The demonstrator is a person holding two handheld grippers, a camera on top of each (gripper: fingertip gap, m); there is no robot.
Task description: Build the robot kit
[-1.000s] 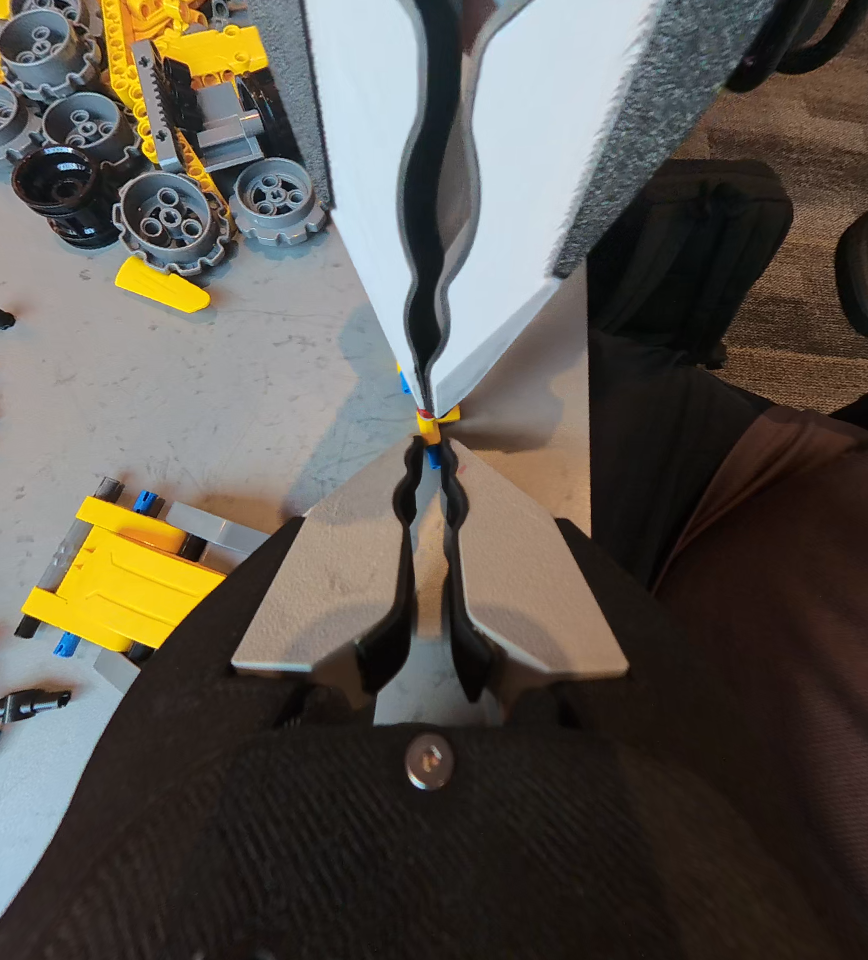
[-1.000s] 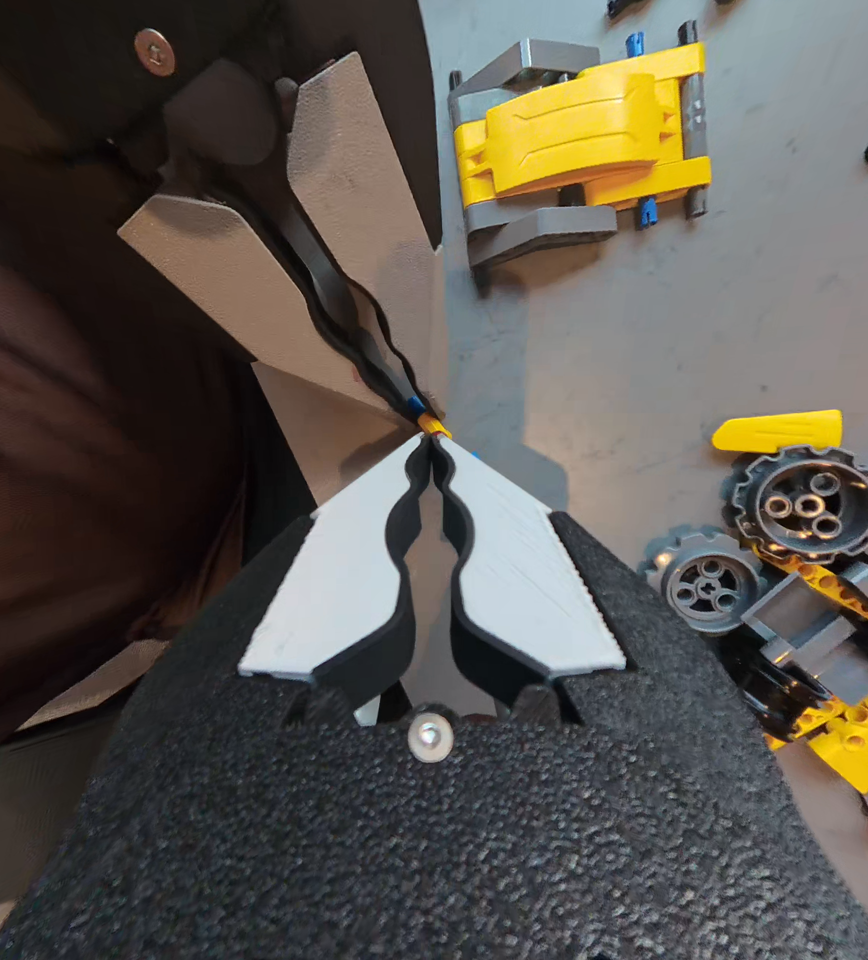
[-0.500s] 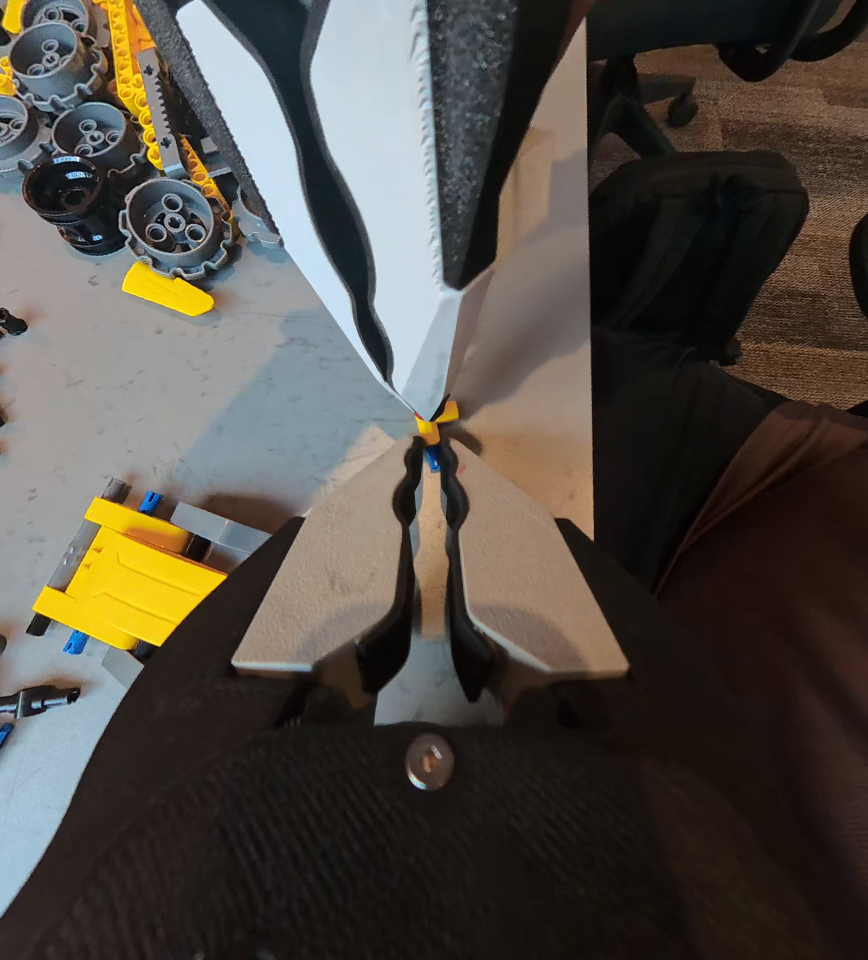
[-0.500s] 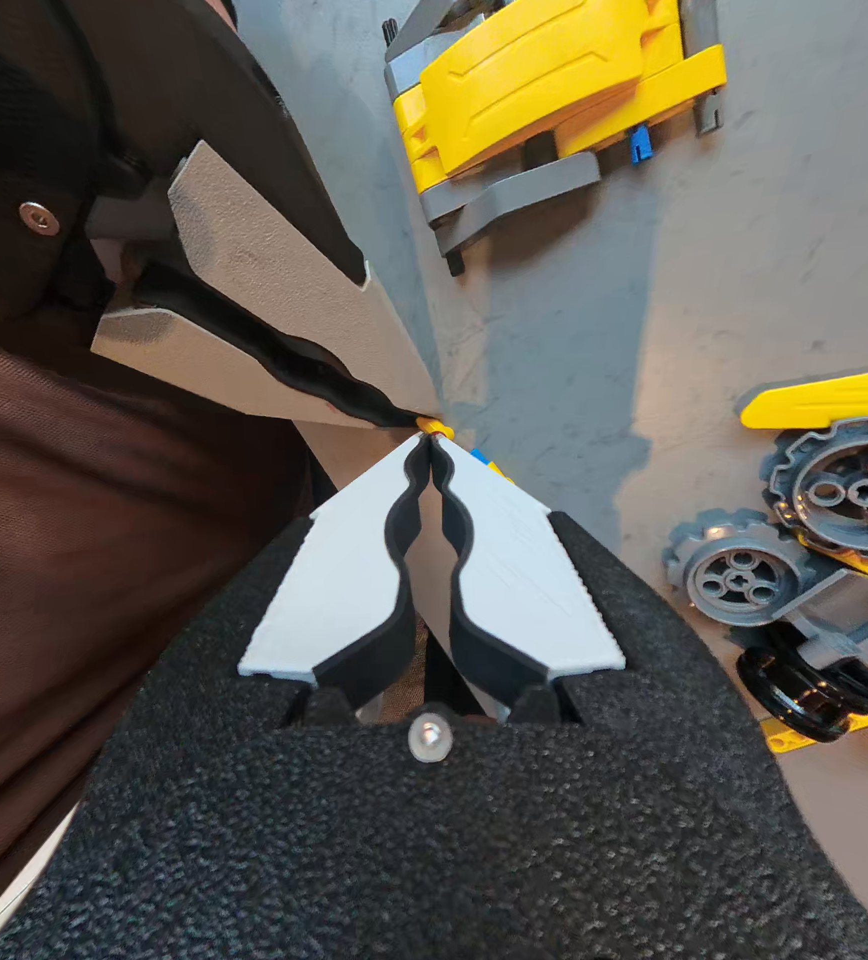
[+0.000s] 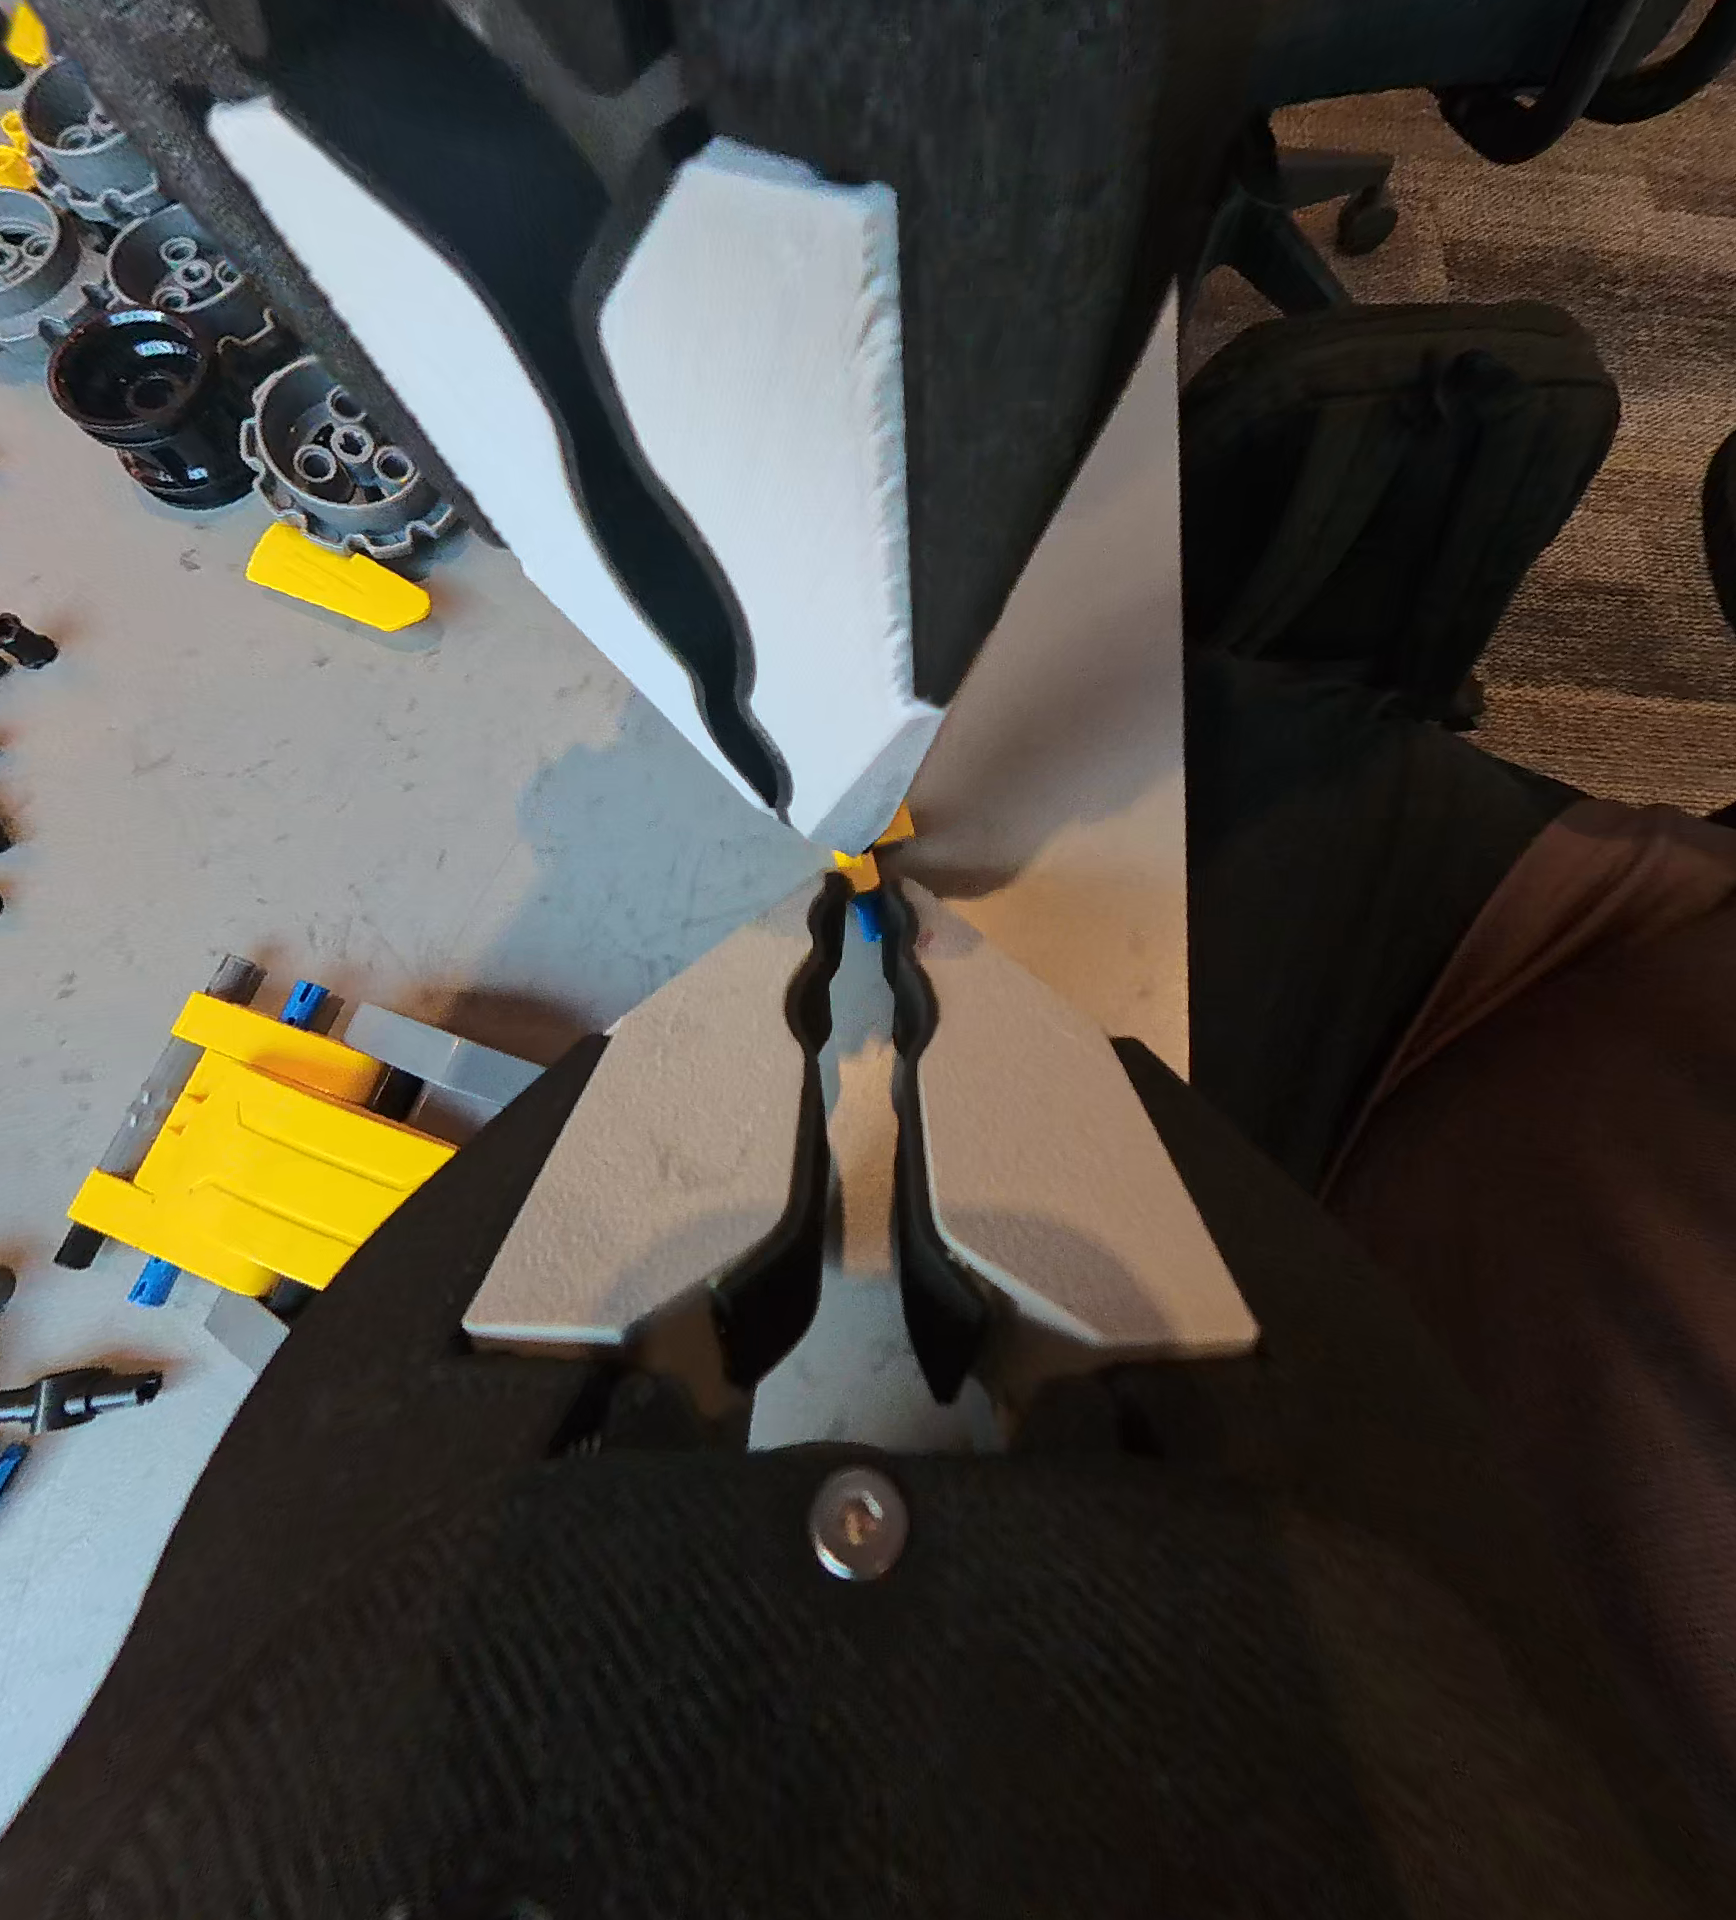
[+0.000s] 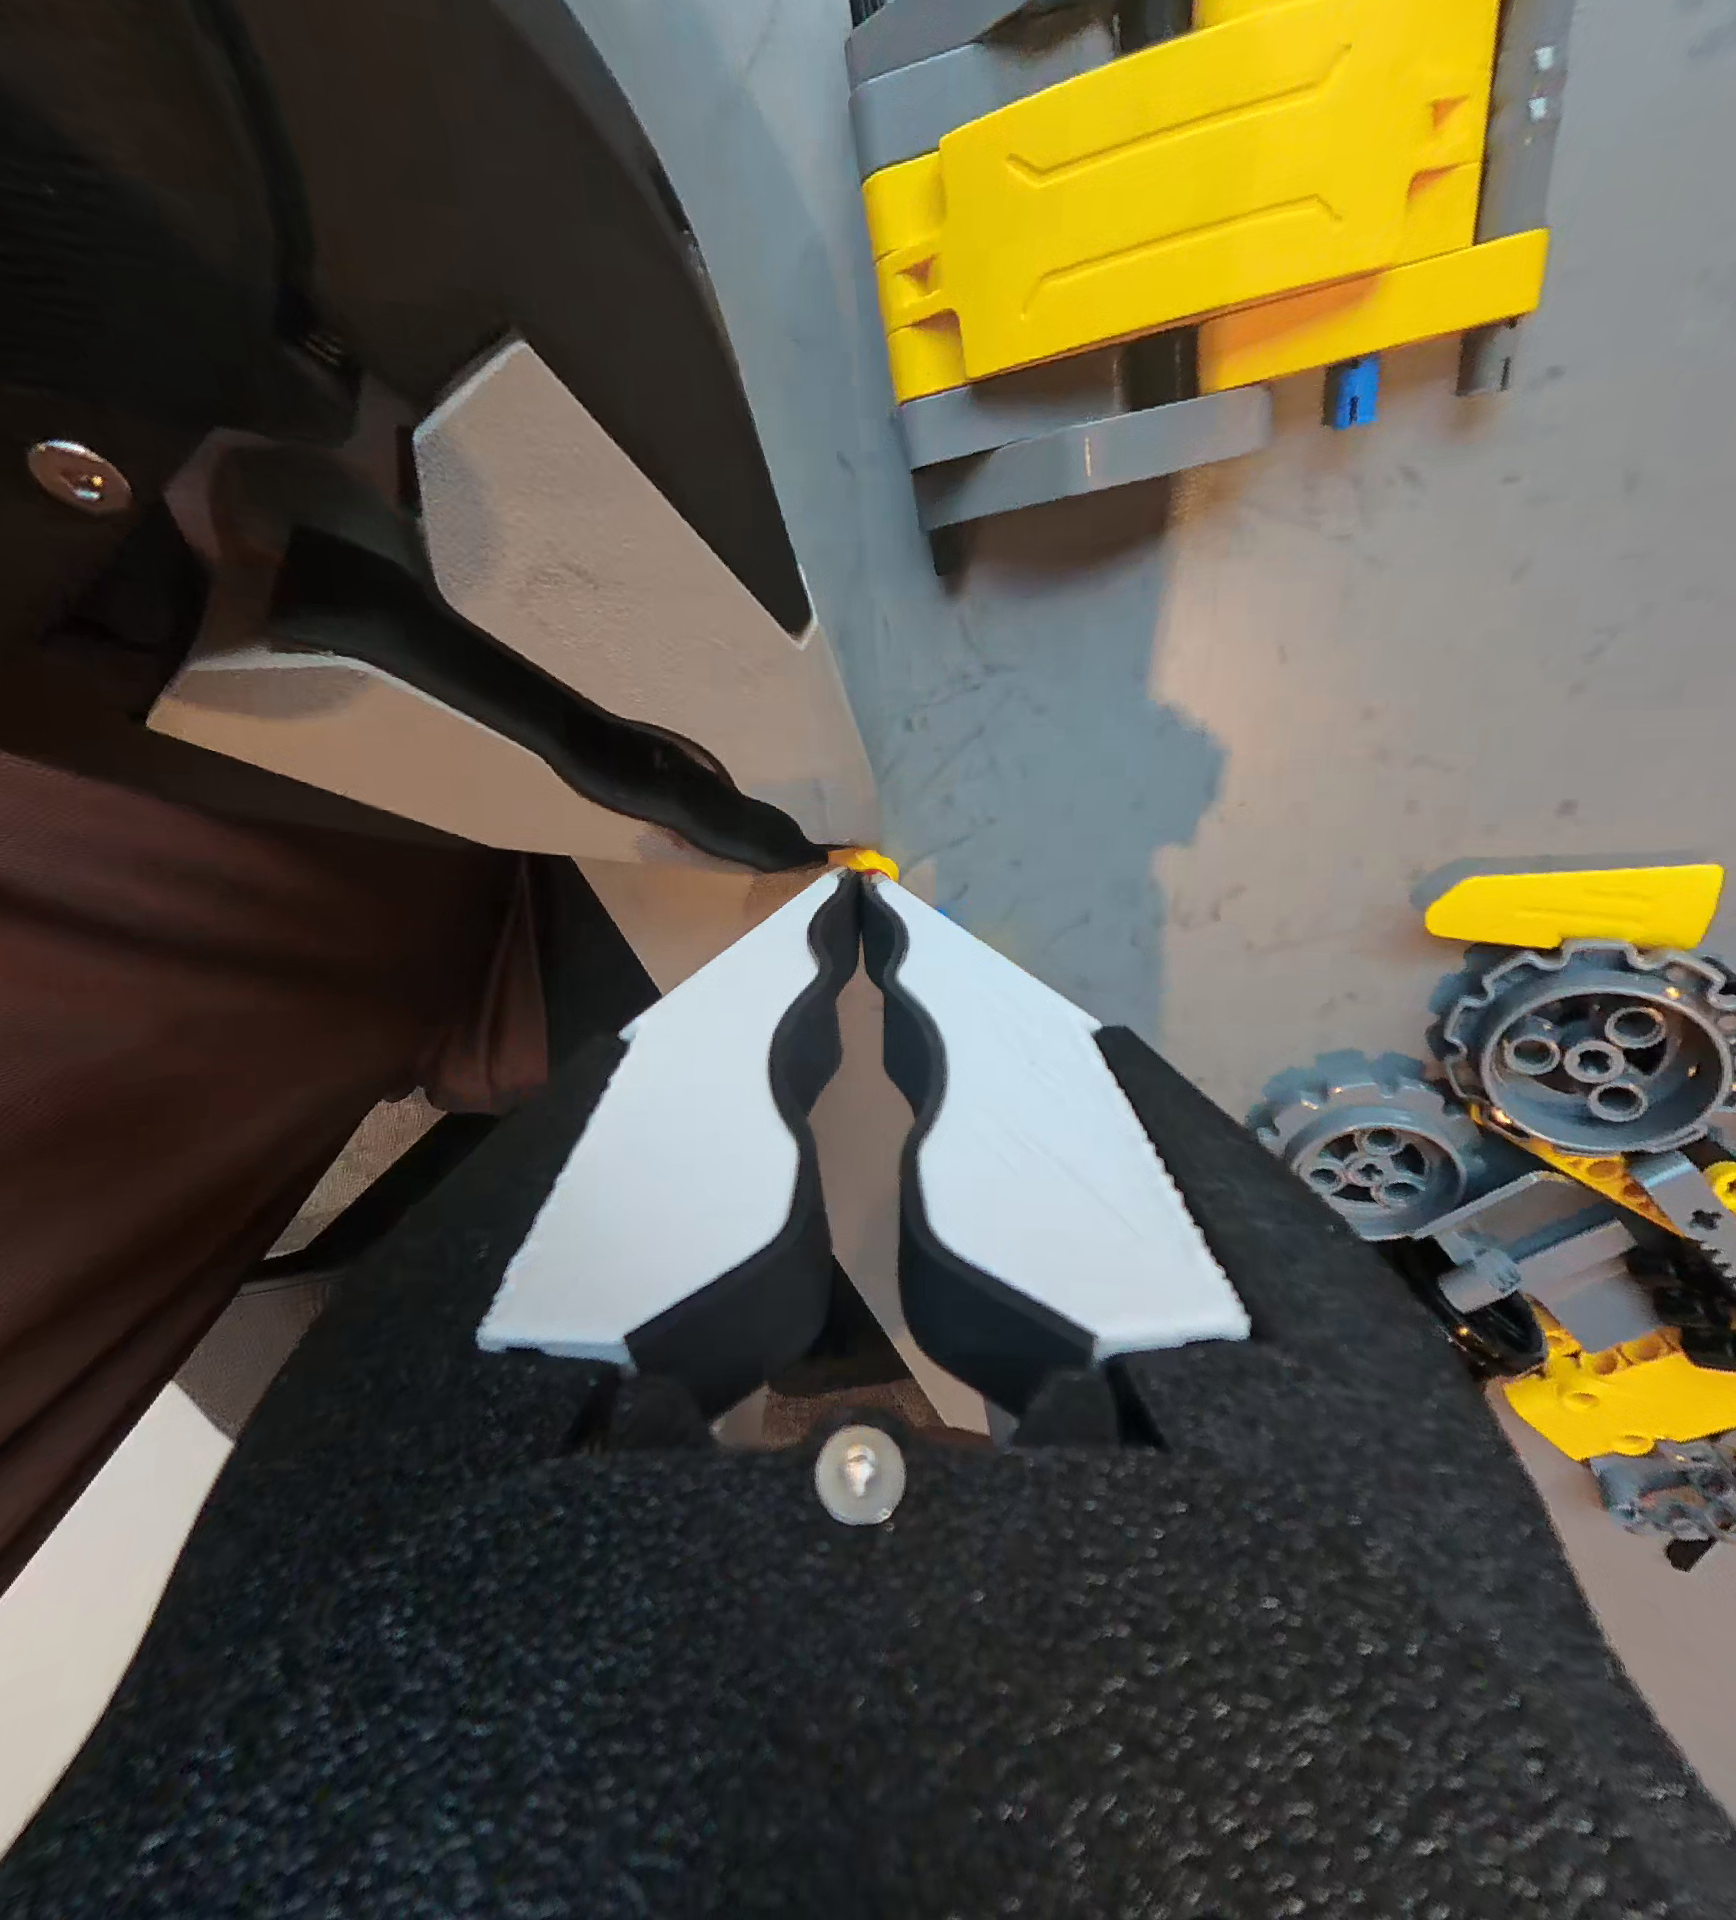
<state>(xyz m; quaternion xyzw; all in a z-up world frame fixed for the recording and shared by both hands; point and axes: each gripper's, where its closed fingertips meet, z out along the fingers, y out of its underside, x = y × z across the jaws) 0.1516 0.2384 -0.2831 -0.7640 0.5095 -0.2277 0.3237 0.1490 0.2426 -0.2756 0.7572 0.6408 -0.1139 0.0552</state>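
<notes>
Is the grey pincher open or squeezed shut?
Shut. The left gripper has its tips nearly together, pinching a small yellow and blue piece. The right gripper meets it at the same piece.

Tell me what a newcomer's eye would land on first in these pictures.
The two grippers meeting tip to tip near the table edge: the left gripper and the right gripper are both shut on one small yellow-and-blue piece held between them. Next comes the big yellow panel assembly lying on the grey table, then the cluster of grey toothed wheels beside the right gripper.
</notes>
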